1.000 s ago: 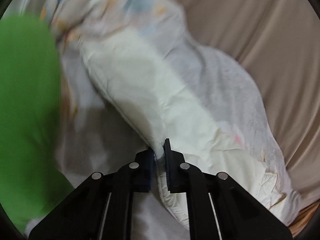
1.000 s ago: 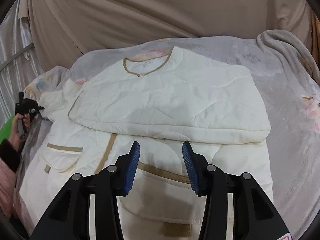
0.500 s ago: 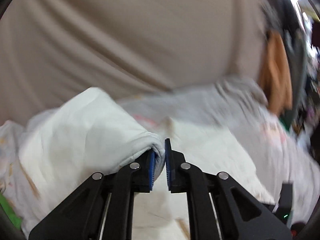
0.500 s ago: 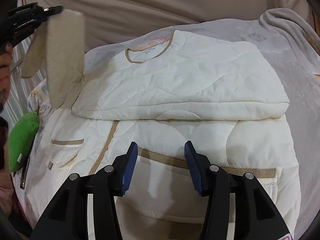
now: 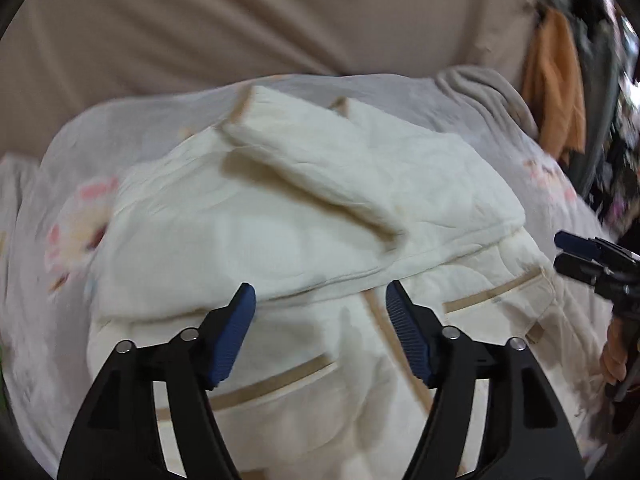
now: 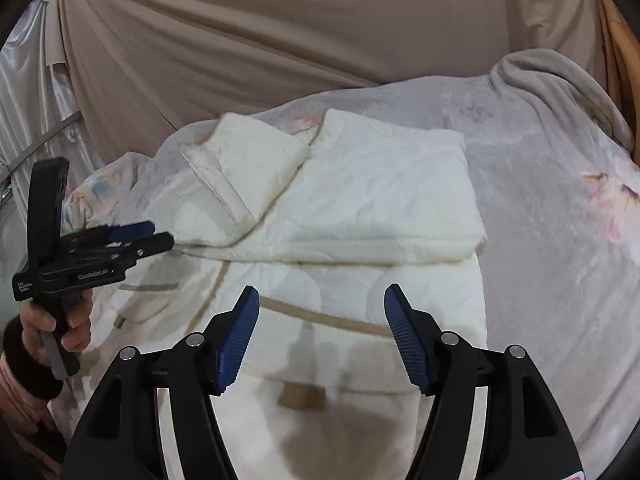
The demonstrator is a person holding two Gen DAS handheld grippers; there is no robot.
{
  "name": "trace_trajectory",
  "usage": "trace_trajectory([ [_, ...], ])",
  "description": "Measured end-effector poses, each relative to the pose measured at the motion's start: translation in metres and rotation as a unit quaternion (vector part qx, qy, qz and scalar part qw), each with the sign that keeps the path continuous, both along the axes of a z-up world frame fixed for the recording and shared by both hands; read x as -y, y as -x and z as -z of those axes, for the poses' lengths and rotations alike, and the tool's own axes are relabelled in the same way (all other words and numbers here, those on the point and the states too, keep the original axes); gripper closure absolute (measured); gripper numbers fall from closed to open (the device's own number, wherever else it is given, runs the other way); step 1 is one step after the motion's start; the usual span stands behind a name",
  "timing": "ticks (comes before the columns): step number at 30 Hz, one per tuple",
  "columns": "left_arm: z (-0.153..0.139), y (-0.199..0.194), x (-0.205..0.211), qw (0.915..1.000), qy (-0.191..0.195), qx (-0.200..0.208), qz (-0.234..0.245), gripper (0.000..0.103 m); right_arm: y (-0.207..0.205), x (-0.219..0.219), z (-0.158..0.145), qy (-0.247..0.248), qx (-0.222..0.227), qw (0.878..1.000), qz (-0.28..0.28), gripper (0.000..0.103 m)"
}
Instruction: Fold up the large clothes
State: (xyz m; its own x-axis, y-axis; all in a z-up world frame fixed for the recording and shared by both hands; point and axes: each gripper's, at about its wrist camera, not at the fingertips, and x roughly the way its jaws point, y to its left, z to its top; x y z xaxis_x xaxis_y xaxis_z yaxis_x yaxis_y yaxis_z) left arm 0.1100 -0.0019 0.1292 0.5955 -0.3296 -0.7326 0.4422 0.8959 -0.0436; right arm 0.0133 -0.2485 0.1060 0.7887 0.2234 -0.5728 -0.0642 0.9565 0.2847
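hovering over the near part of the cream jacket (image 5: 304,240), the left gripper (image 5: 320,332) has its blue fingers wide apart and holds nothing. the right gripper (image 6: 322,332) hangs over the jacket too, fingers spread and empty. the jacket lies part folded, one sleeve (image 6: 240,164) laid across its top, on a grey flowery blanket (image 6: 540,200). behind the jacket hangs a tan curtain (image 6: 280,40).

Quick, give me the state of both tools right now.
Left tool: open, holding nothing, above the cream jacket.
Right tool: open, holding nothing, over the jacket's lower half.
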Motion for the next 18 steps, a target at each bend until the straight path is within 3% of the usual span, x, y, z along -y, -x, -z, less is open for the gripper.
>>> trace_trajectory([
  [3,0.007,-0.021,-0.055,0.9956,0.039,-0.039,-0.076,0.034,-0.042,-0.025,-0.025,0.026,0.006,0.999,-0.022,0.03],
  [6,0.019,-0.043,-0.081,0.9873,0.068,-0.065,-0.128,0.035,-0.09,-0.07,-0.036,0.057,0.0,0.996,-0.063,0.028],
  [9,0.03,-0.057,-0.097,0.9823,0.037,-0.052,-0.176,0.036,-0.132,-0.122,-0.025,0.116,-0.013,0.99,-0.082,0.025],
  [12,0.042,-0.065,-0.102,0.9801,0.018,-0.053,-0.191,0.038,-0.165,-0.155,-0.004,0.188,-0.017,0.98,-0.066,0.026],
  [14,0.048,-0.066,-0.11,0.9787,0.025,-0.059,-0.195,0.038,-0.173,-0.152,0.003,0.205,-0.015,0.978,-0.041,0.029],
  [18,0.052,-0.062,-0.115,0.9809,0.033,-0.051,-0.185,0.038,-0.155,-0.067,0.004,0.109,-0.018,0.993,0.044,0.029],
])
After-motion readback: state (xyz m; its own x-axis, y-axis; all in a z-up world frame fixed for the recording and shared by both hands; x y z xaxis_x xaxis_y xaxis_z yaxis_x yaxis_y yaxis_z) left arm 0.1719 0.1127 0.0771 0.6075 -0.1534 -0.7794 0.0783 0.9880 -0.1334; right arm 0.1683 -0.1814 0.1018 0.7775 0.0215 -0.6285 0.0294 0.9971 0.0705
